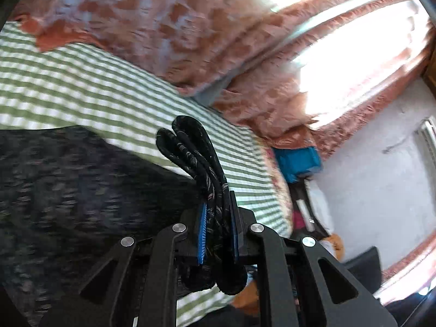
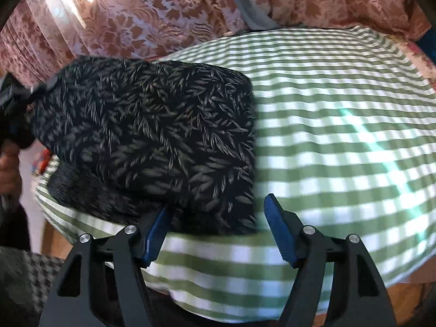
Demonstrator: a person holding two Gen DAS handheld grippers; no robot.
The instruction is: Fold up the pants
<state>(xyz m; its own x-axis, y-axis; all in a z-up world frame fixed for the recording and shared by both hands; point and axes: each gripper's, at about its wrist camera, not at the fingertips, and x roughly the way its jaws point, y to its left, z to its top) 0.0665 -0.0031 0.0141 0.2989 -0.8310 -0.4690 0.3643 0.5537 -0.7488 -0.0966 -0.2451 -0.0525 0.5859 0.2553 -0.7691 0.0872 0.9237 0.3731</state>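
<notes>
The pants point(image 2: 152, 136) are black with a grey leaf print, folded into a thick block on the green-and-white checked cloth point(image 2: 327, 125). In the left wrist view my left gripper point(image 1: 218, 215) is shut on a bunched edge of the pants point(image 1: 190, 152), which loops up out of the blue pads; the rest of the pants point(image 1: 68, 196) spreads to the left. My right gripper point(image 2: 218, 212) is open, its blue pads point(image 2: 278, 226) apart at the near edge of the folded pants, holding nothing. The left gripper point(image 2: 16, 98) shows at the pants' far left corner in the right wrist view.
A pink floral curtain point(image 2: 163, 13) hangs behind the checked surface, with bright window light point(image 1: 340, 62) through it. A blue object point(image 1: 297, 160) and clutter lie past the surface's right edge, by a white wall point(image 1: 368, 190). A hand point(image 2: 9, 169) shows at the left.
</notes>
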